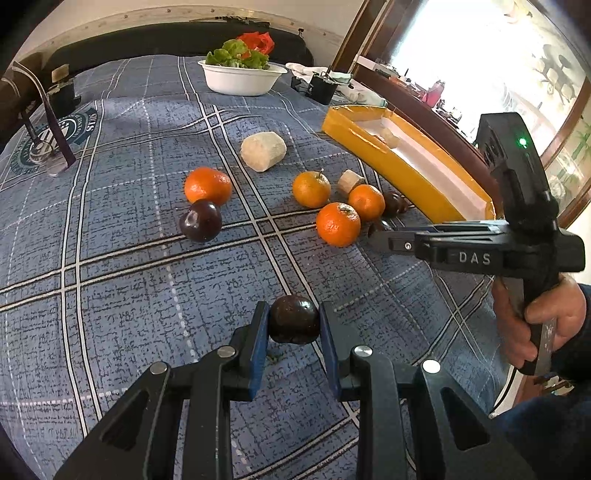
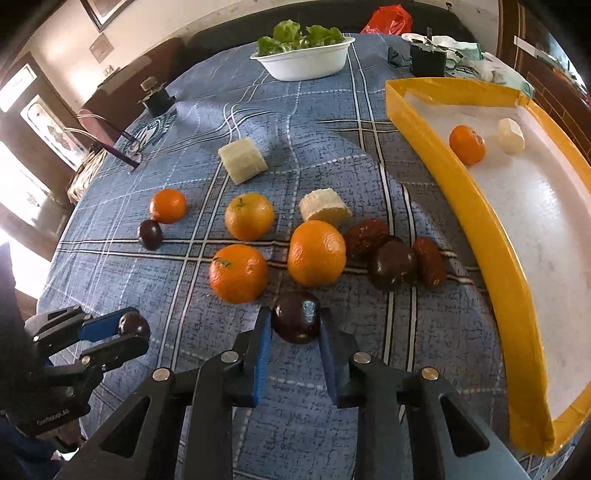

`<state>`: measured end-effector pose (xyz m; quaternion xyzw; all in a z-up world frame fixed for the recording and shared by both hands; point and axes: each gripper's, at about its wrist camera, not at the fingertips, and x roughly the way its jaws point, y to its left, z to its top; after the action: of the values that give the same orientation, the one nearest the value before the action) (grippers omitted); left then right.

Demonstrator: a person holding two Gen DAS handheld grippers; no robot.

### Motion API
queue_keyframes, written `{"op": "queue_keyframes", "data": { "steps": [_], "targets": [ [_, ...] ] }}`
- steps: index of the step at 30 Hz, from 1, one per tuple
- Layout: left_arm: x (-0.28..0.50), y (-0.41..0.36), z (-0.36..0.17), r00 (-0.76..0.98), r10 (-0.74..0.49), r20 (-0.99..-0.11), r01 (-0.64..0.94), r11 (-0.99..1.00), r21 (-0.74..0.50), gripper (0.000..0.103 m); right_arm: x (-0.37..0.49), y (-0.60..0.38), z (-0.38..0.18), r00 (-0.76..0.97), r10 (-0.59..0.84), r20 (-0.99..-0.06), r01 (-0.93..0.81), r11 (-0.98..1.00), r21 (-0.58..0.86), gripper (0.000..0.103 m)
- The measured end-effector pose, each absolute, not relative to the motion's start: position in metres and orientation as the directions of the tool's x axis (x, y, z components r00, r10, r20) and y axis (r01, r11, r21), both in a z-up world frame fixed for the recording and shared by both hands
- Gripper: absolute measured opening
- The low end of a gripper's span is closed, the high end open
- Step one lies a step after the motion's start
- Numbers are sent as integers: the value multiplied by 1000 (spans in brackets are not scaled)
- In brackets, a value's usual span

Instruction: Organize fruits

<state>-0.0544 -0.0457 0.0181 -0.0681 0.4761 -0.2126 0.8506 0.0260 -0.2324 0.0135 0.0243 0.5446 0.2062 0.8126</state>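
Blue plaid cloth [image 1: 129, 266] covering the counter, left gripper [image 1: 294, 321] pinching a dark plum [image 1: 294, 319], right gripper [image 2: 295, 323] clamping another plum [image 2: 296, 320], oranges [image 2: 316, 253] lying ahead, yellow tray [image 2: 461, 206] sitting right, "DAS" showing on right gripper.

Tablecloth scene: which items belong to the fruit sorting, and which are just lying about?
Job items: yellow tray; oranges; plums, one in the left gripper, one in the right gripper; dates; banana pieces.

Lying about: salad bowl; red bag; black box.
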Motion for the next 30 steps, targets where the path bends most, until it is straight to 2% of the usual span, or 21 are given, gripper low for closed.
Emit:
{"op": "queue_keyframes", "data": {
  "steps": [9,16,23,30],
  "targets": [
    [-52,-56,25,459,-433,-776,321,895,-309,26,7,-256,43,378,423,-824,-283,900,332,27],
    [-50,-67,33,458,-447,-768,359,884,-301,26,11,-336,80,532,355,-769,-114,930,350,27],
    [-48,-78,40,457,-462,-760,392,872,-295,26,9,-391,58,531,237,-814,37,952,302,27],
    [-46,-96,44,444,-479,-758,427,856,-291,26,-7,-383,52,505,280,-816,12,943,331,27]
  ]
}}
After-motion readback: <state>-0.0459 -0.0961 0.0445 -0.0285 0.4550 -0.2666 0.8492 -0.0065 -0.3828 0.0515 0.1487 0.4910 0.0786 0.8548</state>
